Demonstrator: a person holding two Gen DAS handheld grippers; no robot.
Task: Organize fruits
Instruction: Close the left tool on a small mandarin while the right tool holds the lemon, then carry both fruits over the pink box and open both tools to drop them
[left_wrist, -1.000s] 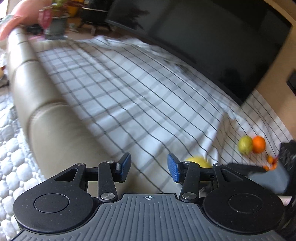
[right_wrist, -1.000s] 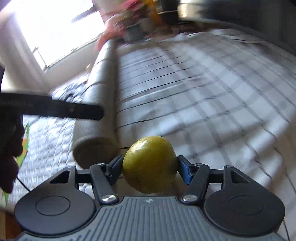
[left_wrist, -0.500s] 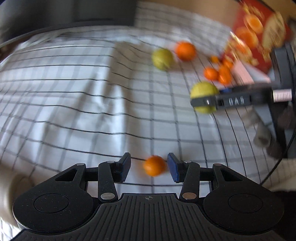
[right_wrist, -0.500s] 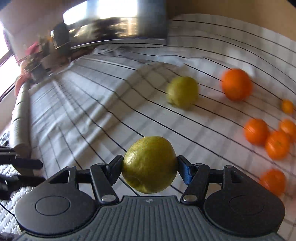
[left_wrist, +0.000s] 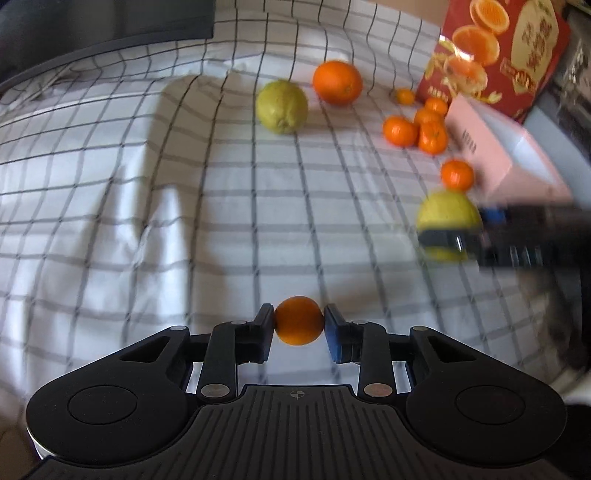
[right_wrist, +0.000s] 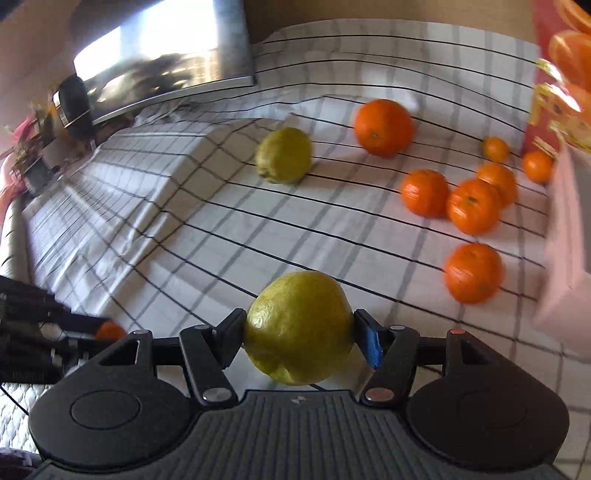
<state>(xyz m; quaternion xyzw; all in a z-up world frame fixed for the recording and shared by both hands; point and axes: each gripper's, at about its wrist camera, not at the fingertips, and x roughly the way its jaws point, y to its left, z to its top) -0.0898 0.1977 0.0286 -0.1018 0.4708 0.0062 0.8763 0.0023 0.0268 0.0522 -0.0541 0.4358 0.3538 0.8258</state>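
- Two fruits are in the grippers: the left gripper closes its jaws on a small mandarin, pads touching both its sides; the right gripper grasps a lemon firmly.
- Both fruits are low over the checked cloth, the lemon nearer the group.
- A second lemon and a big orange lie side by side; the mandarins cluster near the pink box and red carton.
- I judge the sorting partly done: these two fruits must still join their groups.
- Half a second ago the left jaws stood wider around the mandarin, without touching it; the right grip is unchanged.
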